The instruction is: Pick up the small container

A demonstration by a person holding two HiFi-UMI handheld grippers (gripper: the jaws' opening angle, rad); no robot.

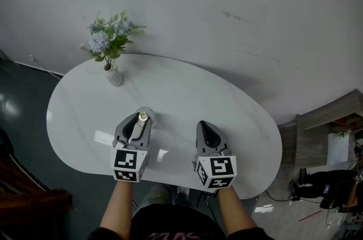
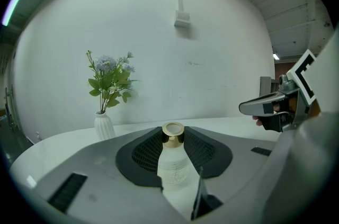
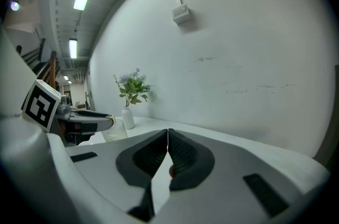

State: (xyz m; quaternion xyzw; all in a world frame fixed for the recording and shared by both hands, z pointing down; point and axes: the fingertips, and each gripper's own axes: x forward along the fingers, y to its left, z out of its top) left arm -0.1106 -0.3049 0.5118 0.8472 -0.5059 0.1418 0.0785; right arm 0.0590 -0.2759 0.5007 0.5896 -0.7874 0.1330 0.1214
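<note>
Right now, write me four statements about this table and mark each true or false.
1. The left gripper is shut on a gold-capped bottle. True.
2. A vase of flowers stands upright on the table. True.
3. The right gripper holds the vase. False: its jaws are together with nothing between them.
4. The table is square. False: it is oval.

Left hand-held gripper (image 1: 141,118) clamped on small container (image 2: 172,163), right hand-held gripper (image 1: 204,126) jaws together, held side by side
</note>
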